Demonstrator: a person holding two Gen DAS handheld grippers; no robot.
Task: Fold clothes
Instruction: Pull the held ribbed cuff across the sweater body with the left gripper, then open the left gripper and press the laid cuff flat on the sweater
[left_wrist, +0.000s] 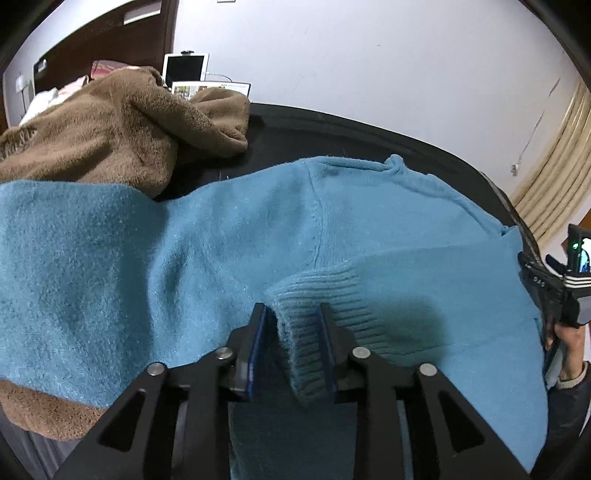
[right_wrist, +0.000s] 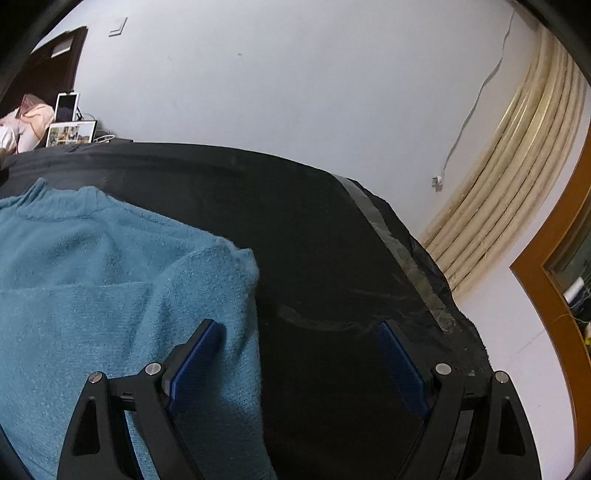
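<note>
A blue knitted sweater (left_wrist: 221, 240) (right_wrist: 92, 277) lies spread on a black table (left_wrist: 332, 136) (right_wrist: 314, 240), its collar toward the far wall. One sleeve is folded over the body, and its ribbed cuff (left_wrist: 317, 291) sits between the fingers of my left gripper (left_wrist: 292, 308). The cuff rests against the right pad, with a thin gap at the left pad, so the jaws are not pressing it. My right gripper (right_wrist: 297, 325) is open wide with nothing held. Its left finger hangs over the sweater's right edge and its right finger over bare table.
A brown fleece garment (left_wrist: 110, 122) is heaped at the table's far left, partly under the sweater. A tablet (left_wrist: 186, 70) and a photo frame (right_wrist: 72, 133) stand behind it by the wall. Beige curtains (right_wrist: 498, 184) hang to the right. A hand (left_wrist: 569, 343) shows at the left wrist view's right edge.
</note>
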